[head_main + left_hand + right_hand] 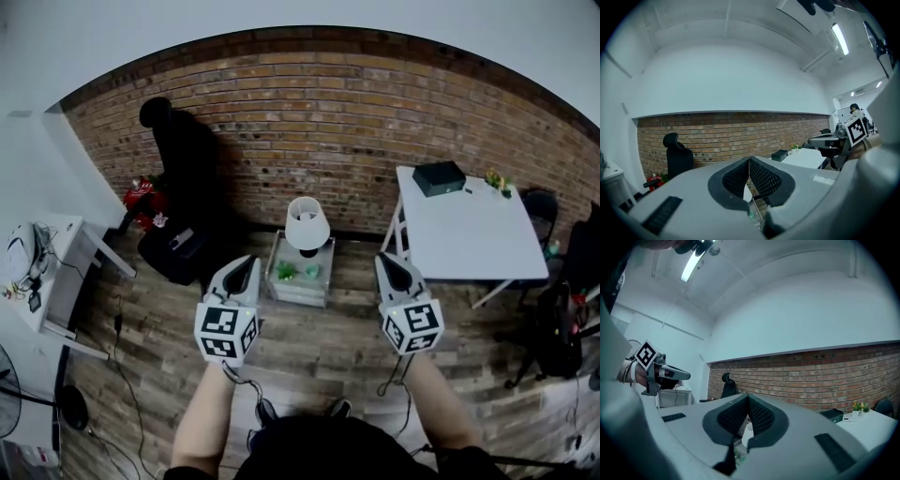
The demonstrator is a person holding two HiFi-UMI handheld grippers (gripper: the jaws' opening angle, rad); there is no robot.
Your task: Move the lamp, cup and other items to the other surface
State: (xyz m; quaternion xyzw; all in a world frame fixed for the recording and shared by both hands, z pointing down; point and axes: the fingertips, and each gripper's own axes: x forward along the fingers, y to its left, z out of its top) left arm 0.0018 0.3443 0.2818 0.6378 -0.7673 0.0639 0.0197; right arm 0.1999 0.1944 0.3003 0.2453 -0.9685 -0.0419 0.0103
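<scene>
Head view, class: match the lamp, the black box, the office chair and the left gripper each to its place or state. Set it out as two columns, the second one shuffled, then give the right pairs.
1. lamp
2. black box
3. office chair
4. left gripper

A. against the brick wall, at the left
B. shut, with nothing between its jaws
C. on the white table at the right
D. on the low table in the middle of the floor

Pairs: 1-D, 2-C, 3-A, 4-B.
</scene>
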